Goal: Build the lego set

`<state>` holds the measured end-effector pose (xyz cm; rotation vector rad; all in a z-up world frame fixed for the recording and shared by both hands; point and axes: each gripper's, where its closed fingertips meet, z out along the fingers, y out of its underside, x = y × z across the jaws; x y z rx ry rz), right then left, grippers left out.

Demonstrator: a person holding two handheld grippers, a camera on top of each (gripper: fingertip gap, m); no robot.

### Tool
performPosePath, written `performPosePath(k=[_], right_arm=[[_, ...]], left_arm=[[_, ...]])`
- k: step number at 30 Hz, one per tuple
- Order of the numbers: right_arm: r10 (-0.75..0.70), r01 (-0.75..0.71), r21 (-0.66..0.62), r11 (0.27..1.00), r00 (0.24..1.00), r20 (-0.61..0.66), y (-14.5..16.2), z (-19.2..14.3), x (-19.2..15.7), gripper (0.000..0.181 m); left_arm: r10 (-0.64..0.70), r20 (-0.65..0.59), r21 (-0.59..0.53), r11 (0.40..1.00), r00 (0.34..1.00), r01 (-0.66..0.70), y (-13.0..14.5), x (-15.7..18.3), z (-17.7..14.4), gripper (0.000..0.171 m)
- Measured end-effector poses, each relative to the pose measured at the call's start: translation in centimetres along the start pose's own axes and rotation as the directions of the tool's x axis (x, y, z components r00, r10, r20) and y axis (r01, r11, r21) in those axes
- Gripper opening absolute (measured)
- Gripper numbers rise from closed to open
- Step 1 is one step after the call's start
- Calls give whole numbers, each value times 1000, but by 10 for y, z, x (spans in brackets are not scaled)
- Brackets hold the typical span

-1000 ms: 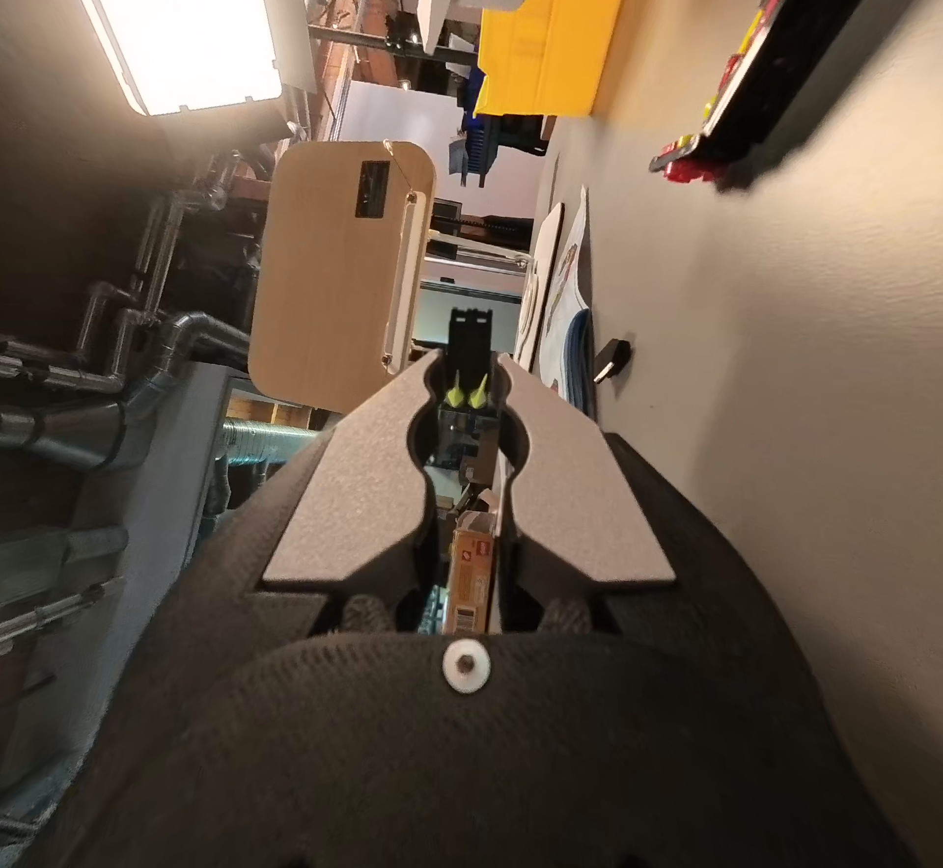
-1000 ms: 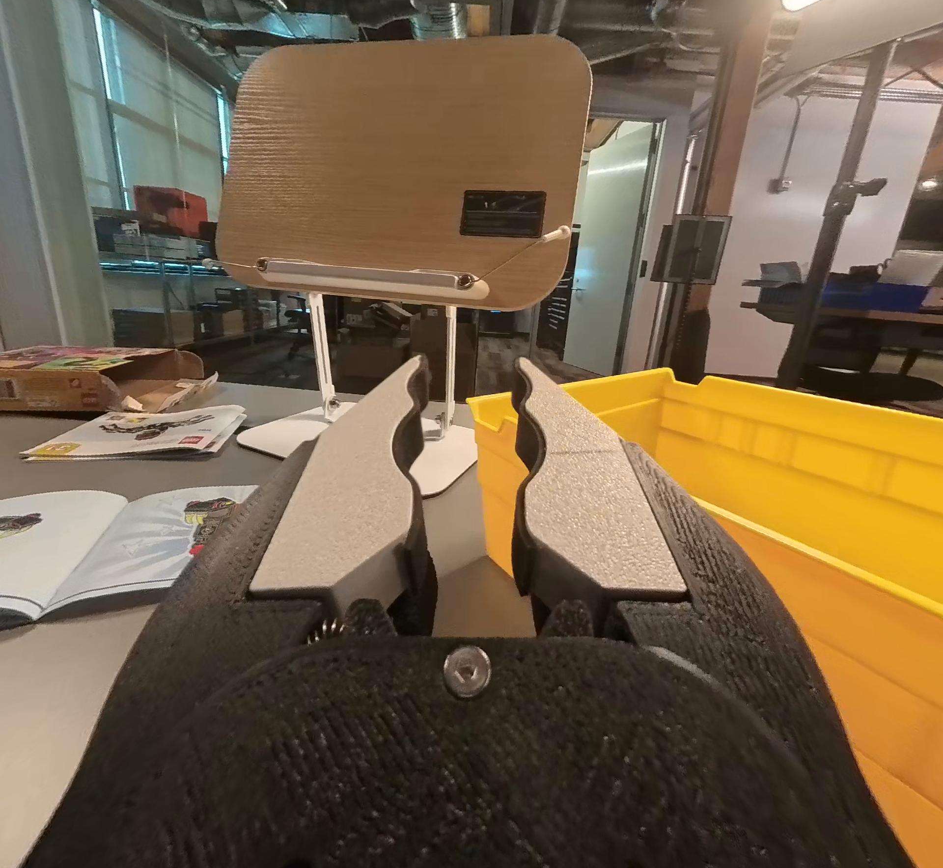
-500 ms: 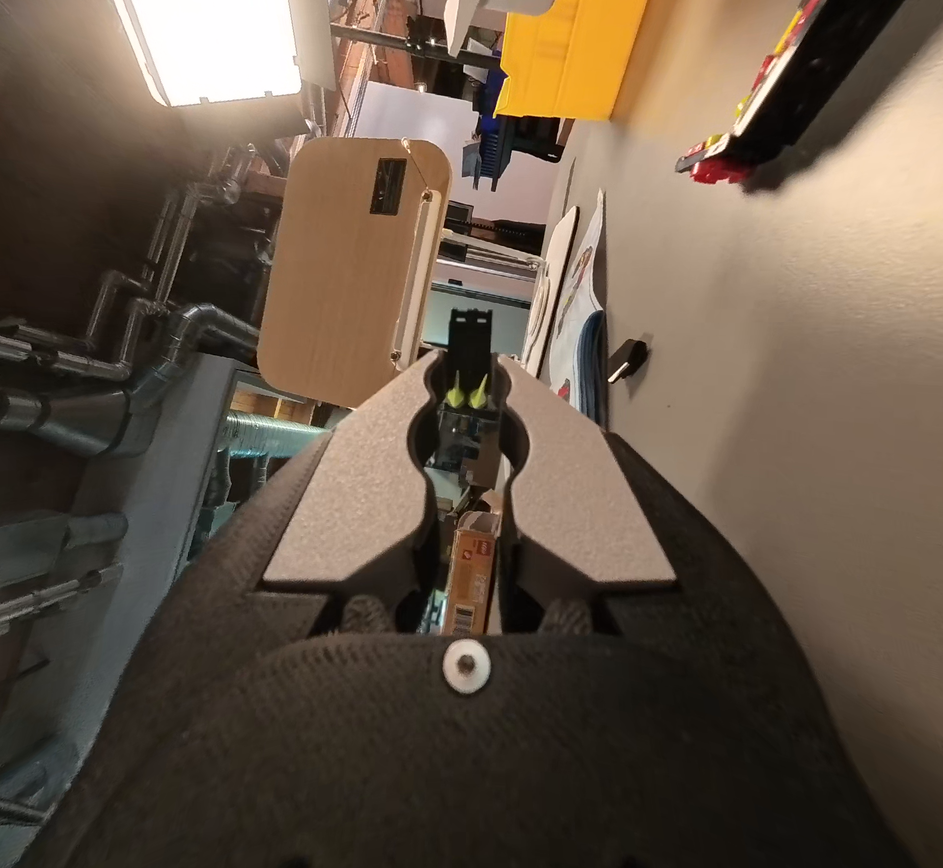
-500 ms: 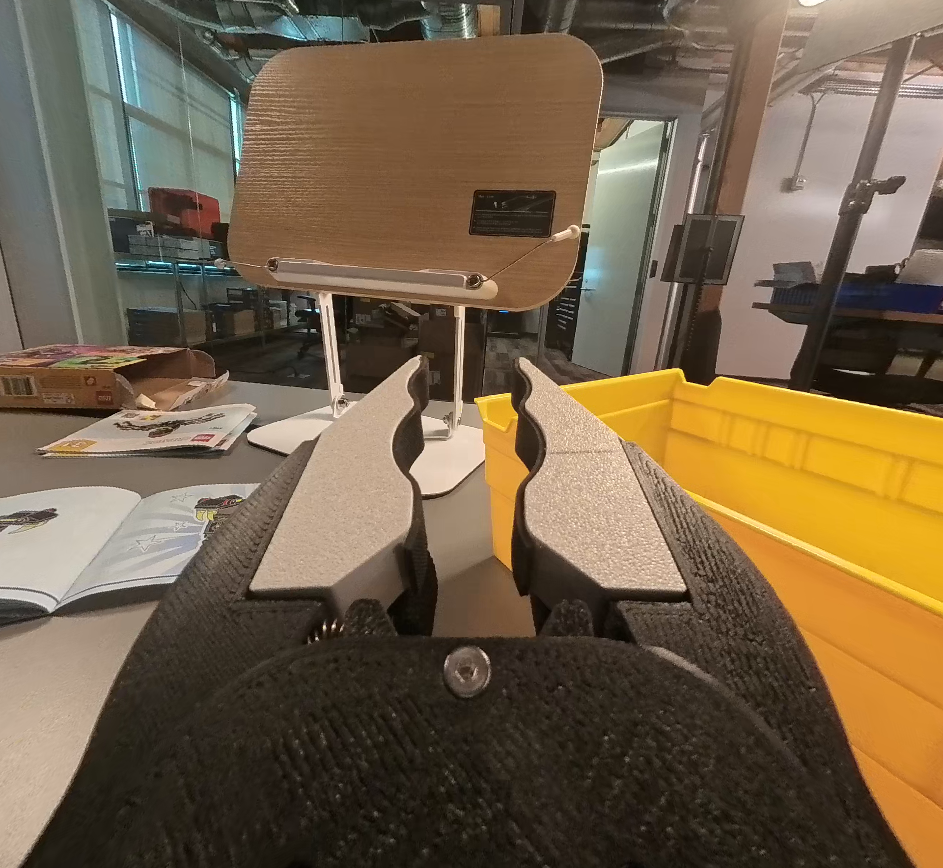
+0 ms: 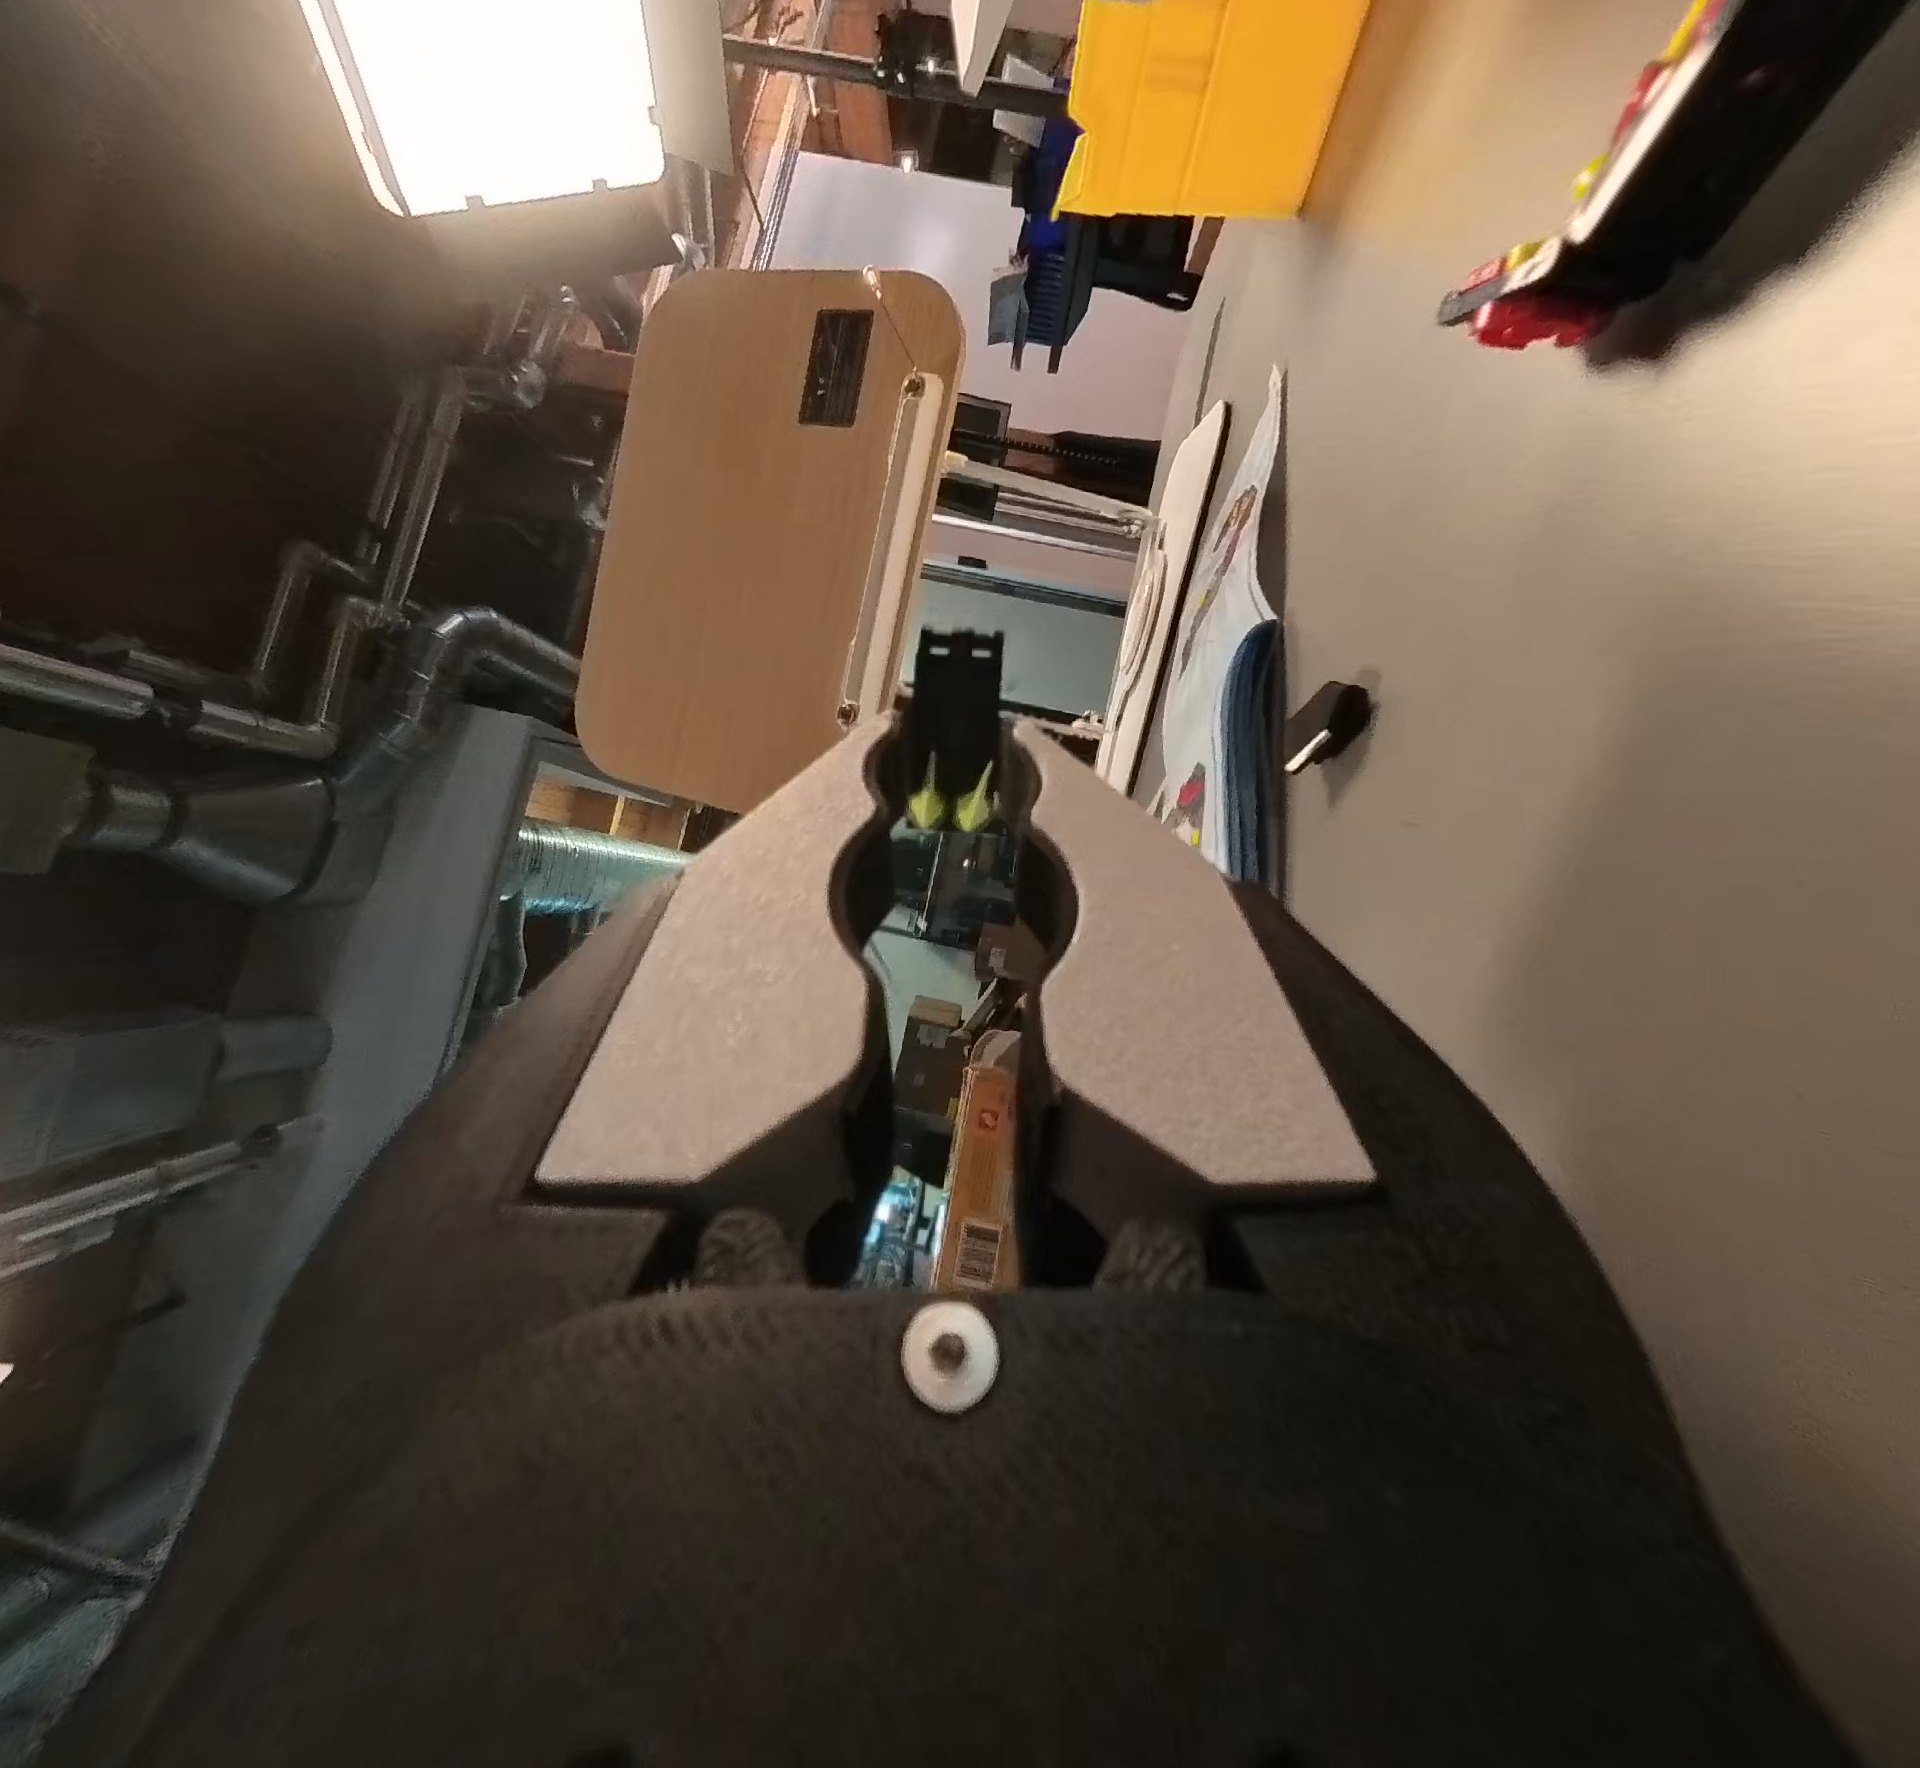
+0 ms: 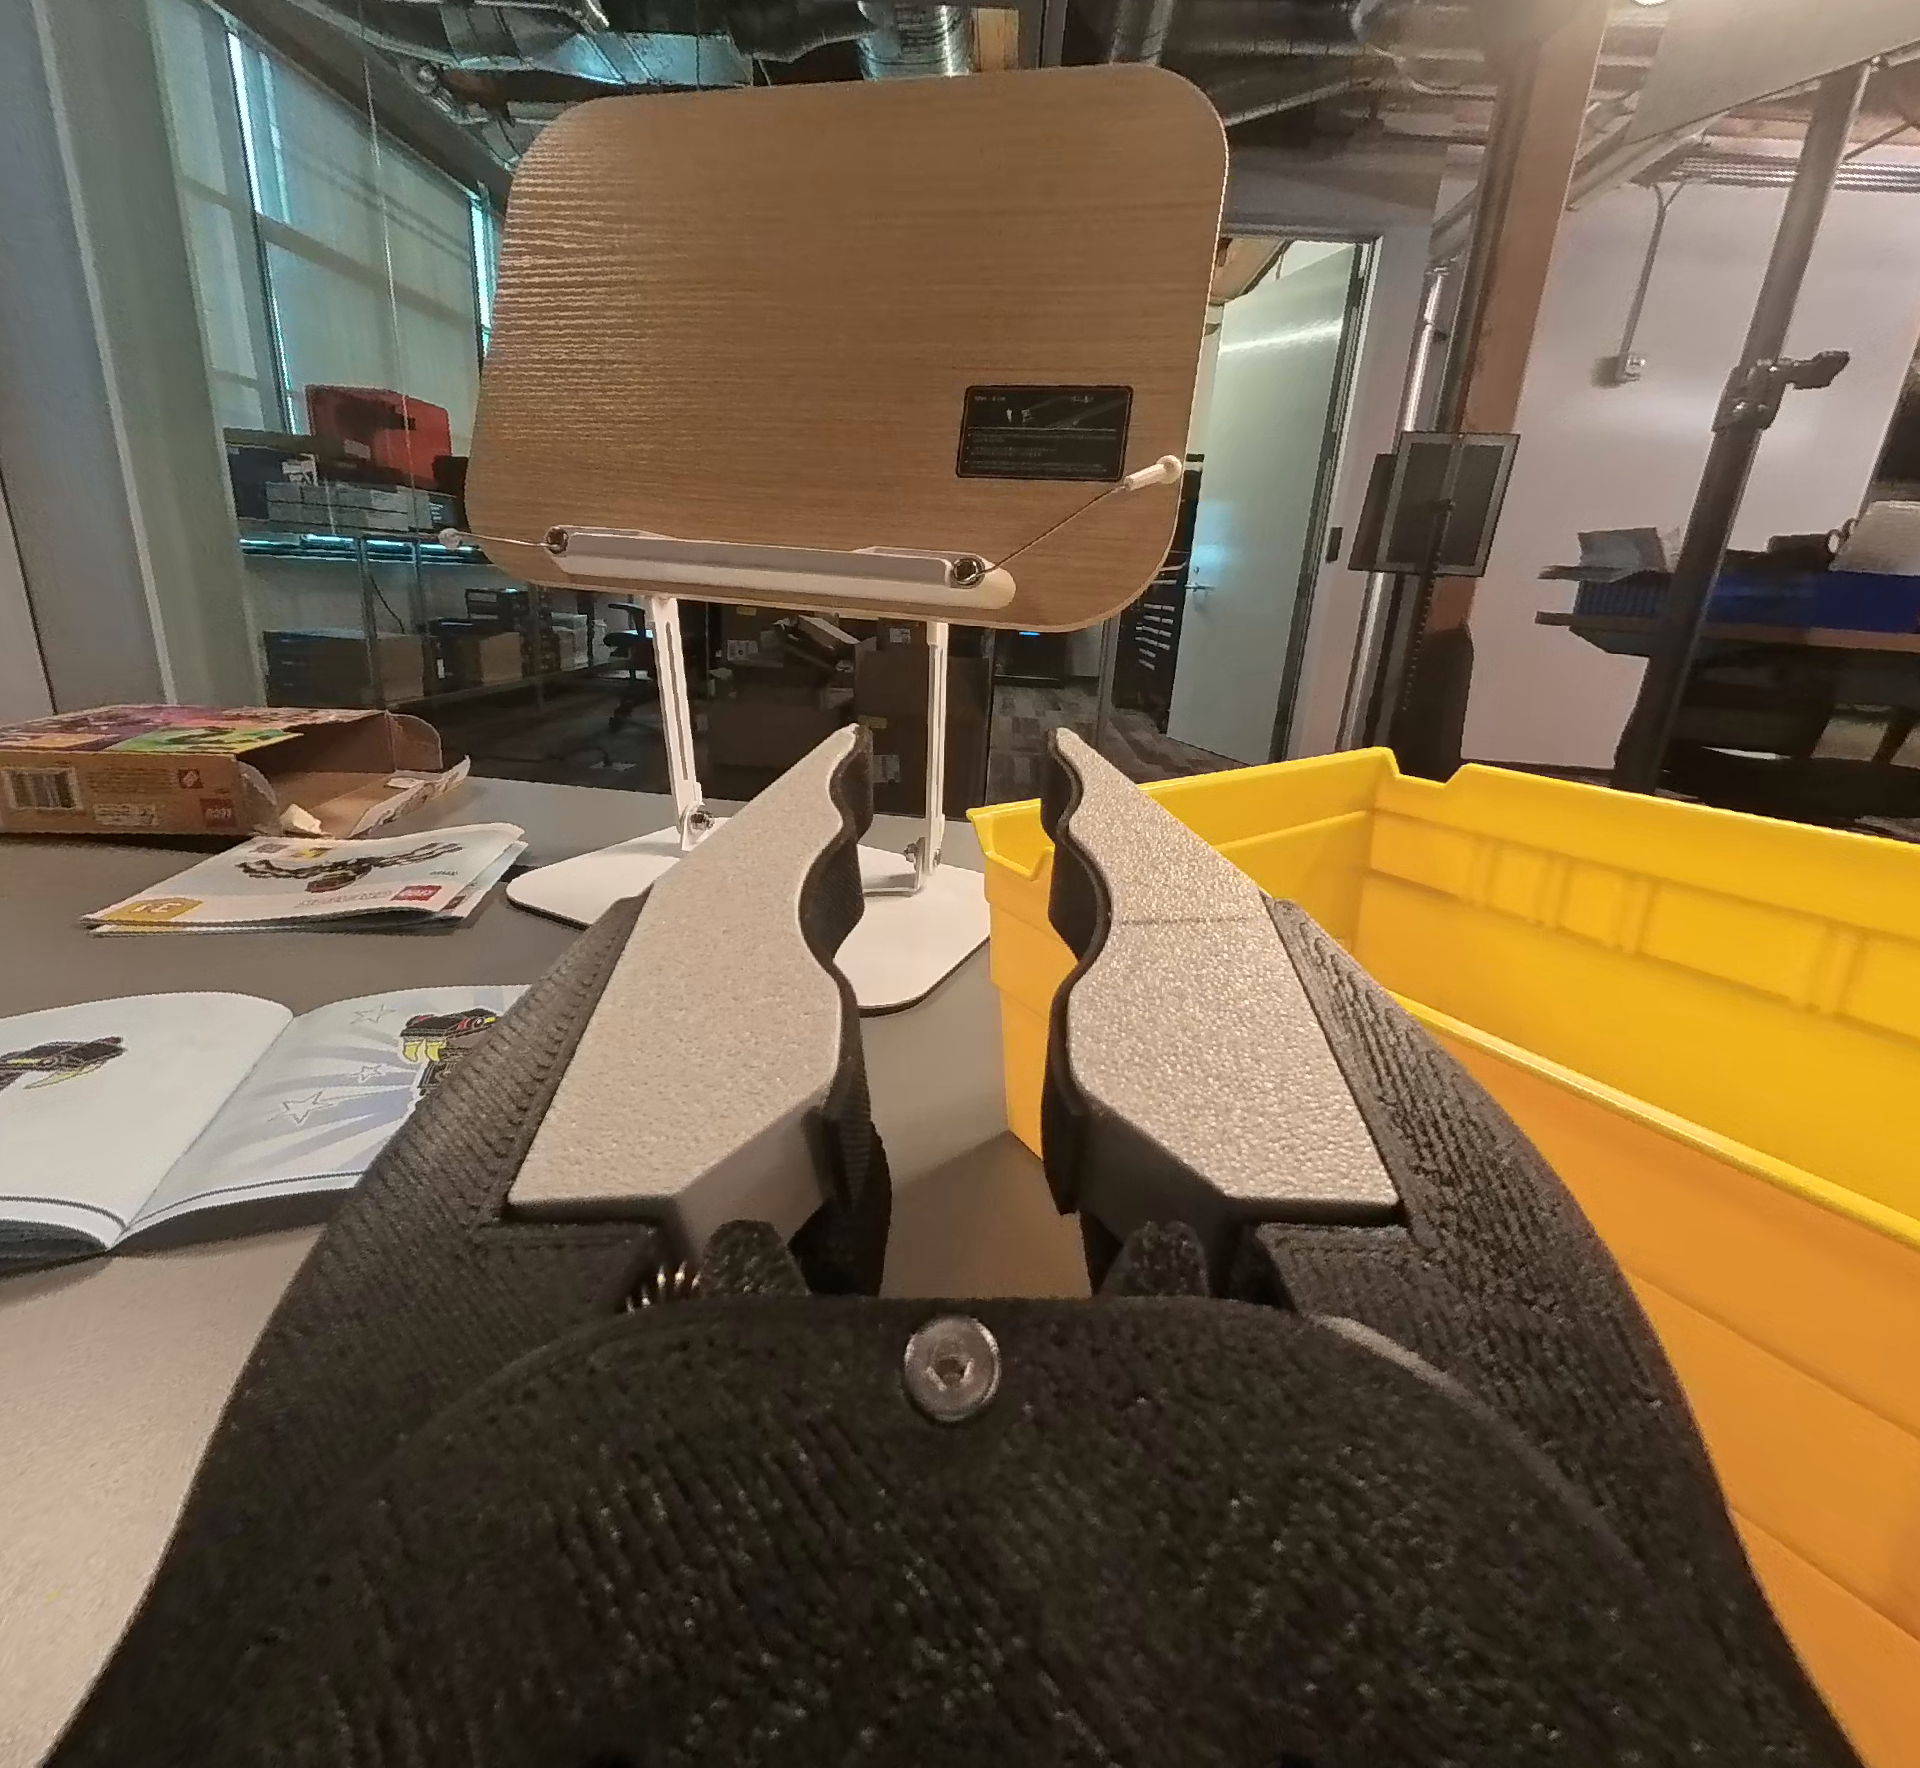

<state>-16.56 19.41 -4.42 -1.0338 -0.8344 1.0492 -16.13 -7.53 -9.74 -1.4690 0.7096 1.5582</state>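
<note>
In the rolled left wrist view, the left gripper (image 5: pixel 956 731) pinches a black lego piece (image 5: pixel 958 716) with yellow-green spikes at centre frame. In the right wrist view, the right gripper (image 6: pixel 954 750) stands narrowly parted and empty, between the open instruction booklet (image 6: pixel 187 1105) at left and the yellow bin (image 6: pixel 1558 939) at right.

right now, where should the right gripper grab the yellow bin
Probably the rim of the yellow bin near its closest corner, from above, the open right gripper straddling the wall: it is thin, upright and lipped, and the bin's top is open.
</note>
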Motion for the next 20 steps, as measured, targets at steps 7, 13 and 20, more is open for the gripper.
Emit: performPosePath(k=[7,13,20], right_arm=[[1,-1,-1,1000,1000,0,0,0,0,30],[5,-5,-3,1000,1000,2,1,0,0,31],[9,-9,-5,1000,1000,4,1,0,0,30]], left_arm=[[6,-29,-14,1000,1000,-6,2,5,0,15],[12,-68,-41,999,998,-15,7,13,2,15],[19,-128,-69,997,992,-28,13,24,5,15]])
